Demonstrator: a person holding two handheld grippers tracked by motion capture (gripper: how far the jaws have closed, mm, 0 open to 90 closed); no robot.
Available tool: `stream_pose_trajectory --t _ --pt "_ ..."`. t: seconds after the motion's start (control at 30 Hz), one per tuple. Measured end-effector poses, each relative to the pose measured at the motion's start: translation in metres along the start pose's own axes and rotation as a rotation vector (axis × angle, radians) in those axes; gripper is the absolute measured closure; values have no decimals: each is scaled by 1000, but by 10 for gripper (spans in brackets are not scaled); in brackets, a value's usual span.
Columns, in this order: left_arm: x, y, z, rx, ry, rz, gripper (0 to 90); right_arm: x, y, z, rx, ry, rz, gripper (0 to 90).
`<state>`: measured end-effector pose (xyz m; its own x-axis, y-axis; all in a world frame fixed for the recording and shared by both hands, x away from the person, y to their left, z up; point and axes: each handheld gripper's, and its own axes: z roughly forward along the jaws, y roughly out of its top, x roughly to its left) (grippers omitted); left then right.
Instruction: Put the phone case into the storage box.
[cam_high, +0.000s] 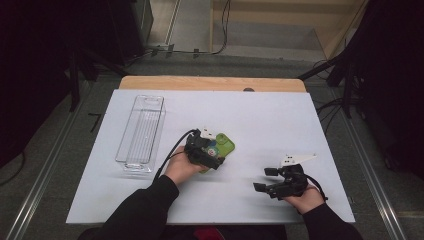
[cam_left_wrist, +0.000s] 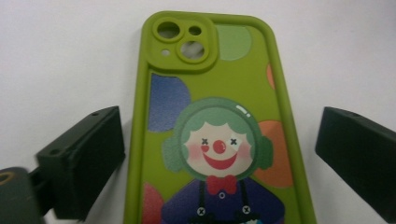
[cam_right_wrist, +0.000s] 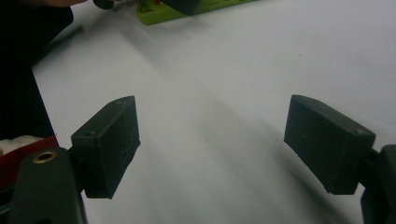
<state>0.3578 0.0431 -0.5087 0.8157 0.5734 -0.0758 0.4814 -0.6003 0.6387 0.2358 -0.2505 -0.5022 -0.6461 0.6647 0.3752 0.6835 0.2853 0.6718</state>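
The green phone case (cam_left_wrist: 219, 130) lies flat on the white counter (cam_high: 280, 115), about the middle, clown print facing up. The left gripper (cam_high: 205, 150) hovers right over it with its jaws released — in the left gripper view one jaw stands on each side of the case, the left one just beside the long edge, the right one a little apart from it. Nothing is gripped yet.

The step in hand looks like a pinch across the width of the case. To do it well, the gripper should come straight down so both jaws reach below the raised rim, centred so they meet the two long edges together — otherwise the soft case may slide or twist on the smooth counter. A grip near the middle of its length should keep it from tipping.

The right gripper (cam_high: 280, 182) rests near the right edge, jaws wide apart and empty. A clear tray (cam_high: 142, 132) stands at the left, well apart.
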Motion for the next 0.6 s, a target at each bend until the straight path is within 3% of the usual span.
stream_pose_trajectory --t 0.2,0.27,0.6 --pt "-2 -1 -1 -4 28 16 61 0 0 0 1 0 1 165" --pt "-6 -3 0 1 77 62 109 0 0 0 1 -1 0 165" --pt "-4 -4 -2 -13 76 49 157 0 0 1 4 -3 -1 165"
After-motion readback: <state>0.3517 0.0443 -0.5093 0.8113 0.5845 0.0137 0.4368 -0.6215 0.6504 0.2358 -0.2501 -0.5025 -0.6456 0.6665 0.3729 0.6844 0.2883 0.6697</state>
